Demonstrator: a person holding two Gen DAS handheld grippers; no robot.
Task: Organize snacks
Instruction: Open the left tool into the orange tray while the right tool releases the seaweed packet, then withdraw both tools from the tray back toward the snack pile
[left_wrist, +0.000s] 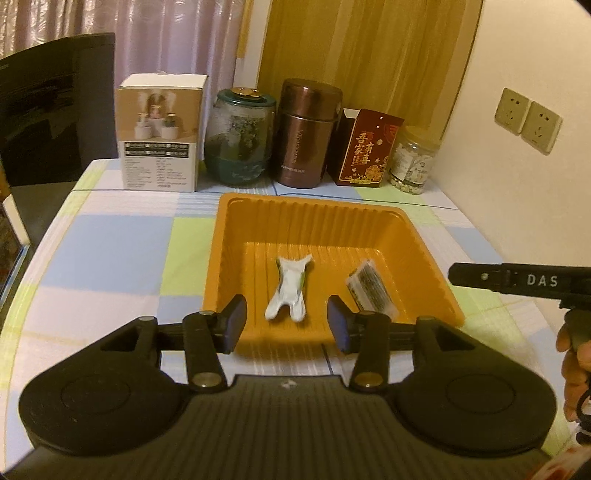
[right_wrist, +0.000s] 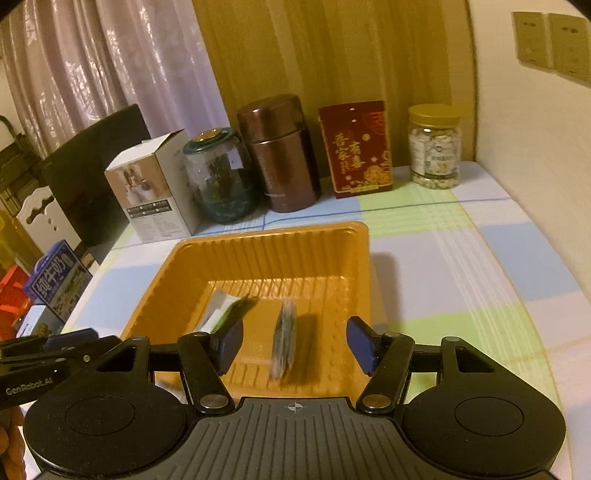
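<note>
Two snacks in the orange tray (left_wrist: 236, 258) on the desk (left_wrist: 110, 251): white packet (left_wrist: 290, 291) centre, dark packet (left_wrist: 369, 291) at 3 o'clock, likely dropped there for sorting. Left gripper (left_wrist: 287, 325) spread wide, empty, above the white packet. Right gripper (right_wrist: 295, 345) likewise parted, empty, straddling the dark packet.

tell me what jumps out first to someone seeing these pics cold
The orange tray in the middle of the checked tablecloth grabs the eye first, with a white packet and a dark packet lying apart inside it. Both claws, left and right, sit open at its near edge. Behind it runs a row of containers, the brown canister tallest.
</note>
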